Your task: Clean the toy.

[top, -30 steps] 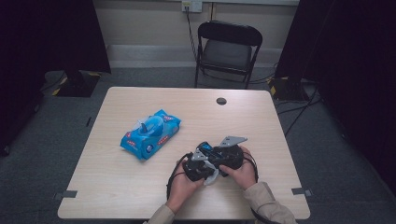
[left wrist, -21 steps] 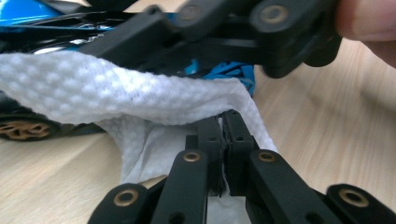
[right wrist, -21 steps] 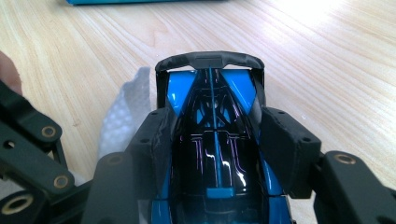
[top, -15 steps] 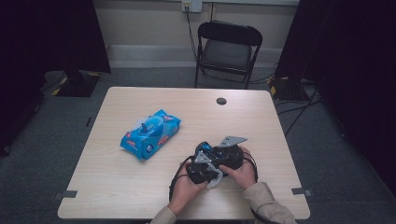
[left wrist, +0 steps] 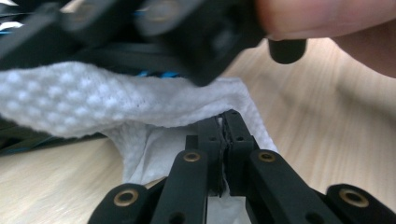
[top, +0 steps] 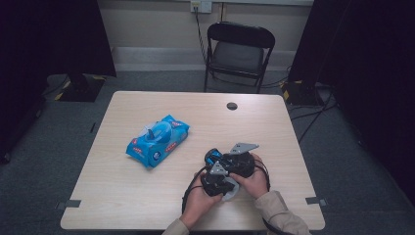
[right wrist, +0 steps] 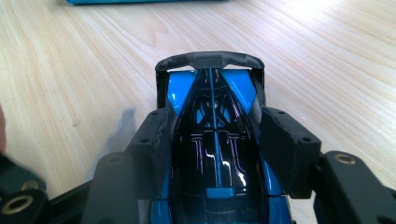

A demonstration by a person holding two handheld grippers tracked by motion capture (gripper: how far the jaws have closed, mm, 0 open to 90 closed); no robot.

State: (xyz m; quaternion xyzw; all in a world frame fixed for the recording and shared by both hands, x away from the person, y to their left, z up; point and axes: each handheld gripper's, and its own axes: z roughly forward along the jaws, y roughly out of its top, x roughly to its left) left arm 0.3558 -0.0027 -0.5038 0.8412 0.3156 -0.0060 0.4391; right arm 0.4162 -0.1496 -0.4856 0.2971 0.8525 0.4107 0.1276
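Observation:
A blue and black toy car point(right wrist: 210, 93) sits between the pads of my right gripper point(right wrist: 214, 135), which is shut on its sides. In the high view the car point(top: 213, 156) and both grippers are bunched together near the table's front right. My left gripper point(left wrist: 222, 123) is shut on a white dimpled wipe point(left wrist: 93, 98), which lies pressed against dark, blurred parts just above it. In the high view the left gripper point(top: 218, 177) is just in front of the right gripper point(top: 241, 164), with a hand around each.
A blue pack of wipes point(top: 157, 139) lies left of centre on the wooden table point(top: 274, 127). A small black cap point(top: 232, 105) sits near the far edge, and a black folding chair point(top: 239, 46) stands beyond it. A fingertip point(left wrist: 327, 14) shows close above the left gripper.

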